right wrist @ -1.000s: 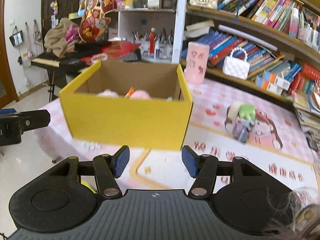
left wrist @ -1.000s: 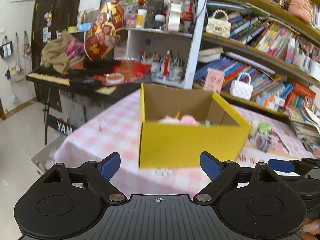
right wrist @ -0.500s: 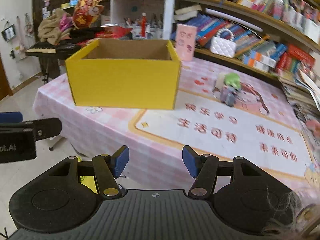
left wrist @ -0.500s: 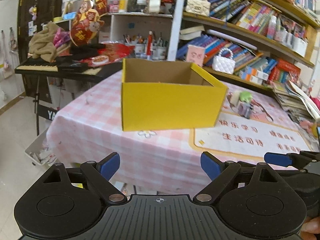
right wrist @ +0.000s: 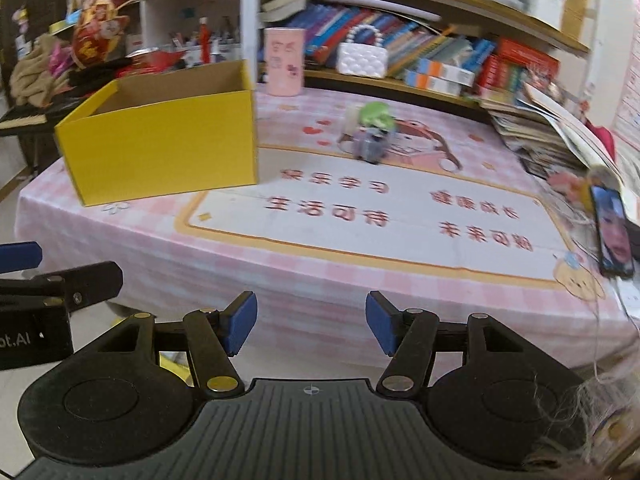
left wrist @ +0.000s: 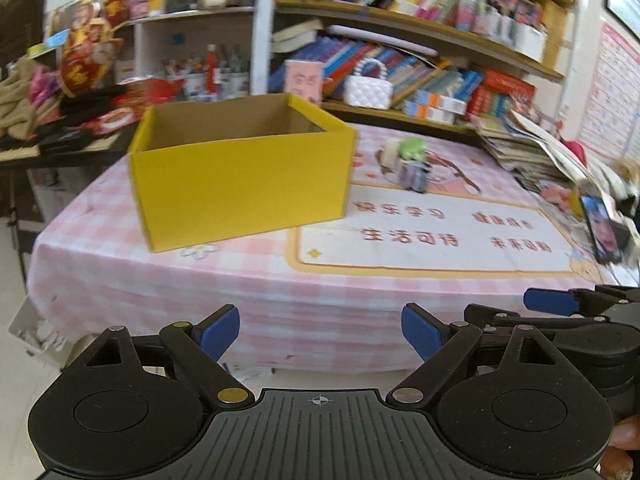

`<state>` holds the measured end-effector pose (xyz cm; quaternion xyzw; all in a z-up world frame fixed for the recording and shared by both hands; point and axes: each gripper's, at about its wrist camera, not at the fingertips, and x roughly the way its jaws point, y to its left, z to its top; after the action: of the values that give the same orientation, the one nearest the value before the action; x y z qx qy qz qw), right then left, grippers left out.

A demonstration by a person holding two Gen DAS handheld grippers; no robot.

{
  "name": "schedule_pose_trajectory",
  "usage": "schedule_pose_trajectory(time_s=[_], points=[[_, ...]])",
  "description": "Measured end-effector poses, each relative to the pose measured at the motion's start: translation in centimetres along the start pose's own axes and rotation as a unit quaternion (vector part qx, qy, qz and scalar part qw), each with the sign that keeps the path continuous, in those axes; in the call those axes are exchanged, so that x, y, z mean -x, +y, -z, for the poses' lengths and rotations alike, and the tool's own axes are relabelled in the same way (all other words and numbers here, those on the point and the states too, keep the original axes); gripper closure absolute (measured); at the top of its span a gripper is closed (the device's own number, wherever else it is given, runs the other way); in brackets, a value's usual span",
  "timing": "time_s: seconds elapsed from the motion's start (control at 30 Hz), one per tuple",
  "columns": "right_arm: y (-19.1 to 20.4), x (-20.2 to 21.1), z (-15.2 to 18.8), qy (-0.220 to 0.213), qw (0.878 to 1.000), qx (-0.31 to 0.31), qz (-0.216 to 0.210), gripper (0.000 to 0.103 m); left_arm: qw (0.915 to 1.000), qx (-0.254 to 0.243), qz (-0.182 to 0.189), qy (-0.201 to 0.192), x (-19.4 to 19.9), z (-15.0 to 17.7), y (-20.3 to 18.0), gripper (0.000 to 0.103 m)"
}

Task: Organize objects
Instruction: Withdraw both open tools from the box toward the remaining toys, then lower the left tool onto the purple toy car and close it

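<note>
A table [left wrist: 120, 280] in a pink checked cloth carries a yellow box [left wrist: 240, 184] near its left end; a printed mat [left wrist: 440, 240] lies beside it; a small toy [left wrist: 412, 164] sits behind; a phone [left wrist: 604, 232] stands at the right edge.

Far behind the desk [left wrist: 120, 280] with its pink checked cloth, long wooden bookshelves [left wrist: 420, 28] crowded with books span the wall. A white cubby shelf [left wrist: 192, 52] stands far left beside a keyboard piano [right wrist: 24, 118], above pale floor [left wrist: 12, 340]
</note>
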<state>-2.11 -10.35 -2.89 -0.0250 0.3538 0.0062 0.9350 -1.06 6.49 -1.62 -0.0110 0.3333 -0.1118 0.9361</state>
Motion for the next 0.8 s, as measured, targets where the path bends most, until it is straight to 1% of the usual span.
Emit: schedule_pose_trajectory(time_s=[0.2, 0.43, 0.53, 0.67, 0.8], points=[[-2.6, -0.3, 0.1, 0.006, 0.999, -0.027, 0.027, 0.043, 0.9991, -0.031, 0.028, 0.009, -1.8, -0.9, -2.6, 0.012], [-6.5, -1.6, -0.5, 0.018, 0.997, -0.045, 0.052, 0.043, 0.9975, -0.046, 0.05, 0.019, -4.7, -2.7, -5.7, 0.012], [-8.2, -2.5, -1.3, 0.021, 0.997, -0.05, 0.056, 0.042, 0.9972, -0.055, 0.046, 0.02, -5.8, -3.6, -6.8, 0.012], [-10.0, -4.1, -2.6, 0.023, 0.997, -0.051, 0.053, 0.042, 0.9975, -0.05, 0.045, 0.02, -7.4, -4.8, -7.7, 0.012], [-11.2, -5.5, -3.9, 0.02, 0.998, -0.047, 0.044, 0.042, 0.9981, -0.038, 0.044, 0.021, -8.7, -5.9, -8.6, 0.007]])
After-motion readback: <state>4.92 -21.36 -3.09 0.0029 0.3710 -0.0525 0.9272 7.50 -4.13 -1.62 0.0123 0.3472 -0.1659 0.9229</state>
